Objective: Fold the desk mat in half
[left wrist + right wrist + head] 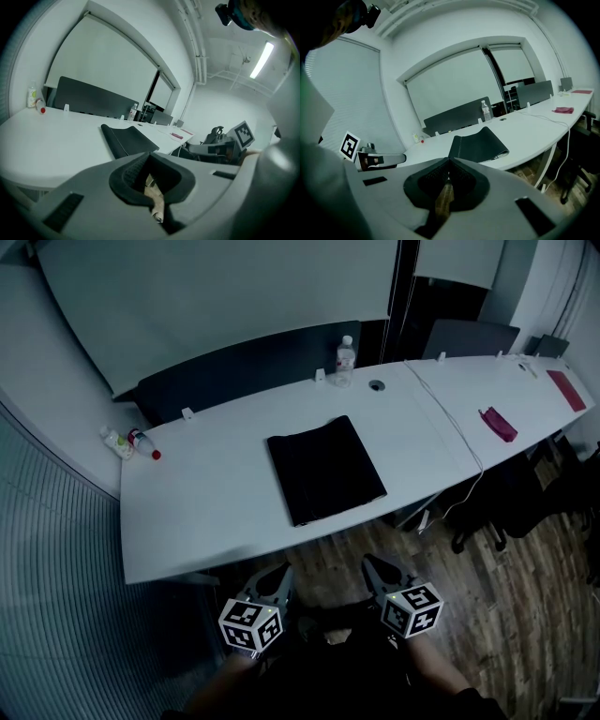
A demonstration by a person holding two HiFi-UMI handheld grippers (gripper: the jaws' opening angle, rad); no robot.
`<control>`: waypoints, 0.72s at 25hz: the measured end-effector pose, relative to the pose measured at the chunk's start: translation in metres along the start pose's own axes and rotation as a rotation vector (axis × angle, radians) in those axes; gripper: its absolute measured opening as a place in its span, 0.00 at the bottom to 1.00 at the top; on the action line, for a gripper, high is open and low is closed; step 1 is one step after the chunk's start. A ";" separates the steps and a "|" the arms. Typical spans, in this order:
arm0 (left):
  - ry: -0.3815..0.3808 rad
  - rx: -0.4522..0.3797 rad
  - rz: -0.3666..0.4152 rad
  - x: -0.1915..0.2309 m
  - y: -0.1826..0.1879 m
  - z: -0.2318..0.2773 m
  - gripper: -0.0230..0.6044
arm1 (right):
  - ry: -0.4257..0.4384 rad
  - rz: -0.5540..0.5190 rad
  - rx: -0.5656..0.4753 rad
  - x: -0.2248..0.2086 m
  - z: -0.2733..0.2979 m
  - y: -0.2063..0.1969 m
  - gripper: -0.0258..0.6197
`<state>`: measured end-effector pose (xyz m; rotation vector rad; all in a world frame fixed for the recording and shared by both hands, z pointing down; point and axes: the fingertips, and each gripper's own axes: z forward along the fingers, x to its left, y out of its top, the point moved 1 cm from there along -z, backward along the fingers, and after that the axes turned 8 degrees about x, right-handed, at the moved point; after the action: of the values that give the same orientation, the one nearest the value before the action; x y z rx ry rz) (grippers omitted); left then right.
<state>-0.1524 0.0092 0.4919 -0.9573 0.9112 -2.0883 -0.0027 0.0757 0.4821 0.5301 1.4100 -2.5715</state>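
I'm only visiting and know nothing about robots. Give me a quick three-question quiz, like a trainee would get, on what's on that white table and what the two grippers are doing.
1. True or false: the desk mat lies folded on the white table.
2. The left gripper and right gripper are: A) clamped on the mat; B) shut, empty, short of the table's near edge; C) wide open over the mat.
3. What clear thing stands near the table's far edge, beyond the mat?
Key: 1 true; 2 B; 3 a water bottle.
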 end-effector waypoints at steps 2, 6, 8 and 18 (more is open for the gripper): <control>-0.003 -0.001 -0.001 -0.003 0.000 0.001 0.05 | -0.004 -0.005 -0.003 -0.002 -0.002 0.000 0.08; -0.007 -0.002 0.006 -0.007 0.003 0.001 0.05 | -0.002 -0.012 -0.011 0.000 -0.005 0.005 0.08; -0.008 -0.006 0.007 -0.008 0.004 0.002 0.05 | 0.008 -0.010 -0.013 0.003 -0.006 0.007 0.08; -0.004 -0.012 -0.001 -0.007 0.002 -0.001 0.05 | 0.018 -0.017 -0.007 0.007 -0.005 0.006 0.07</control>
<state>-0.1489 0.0139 0.4879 -0.9684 0.9217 -2.0836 -0.0062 0.0763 0.4721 0.5433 1.4345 -2.5810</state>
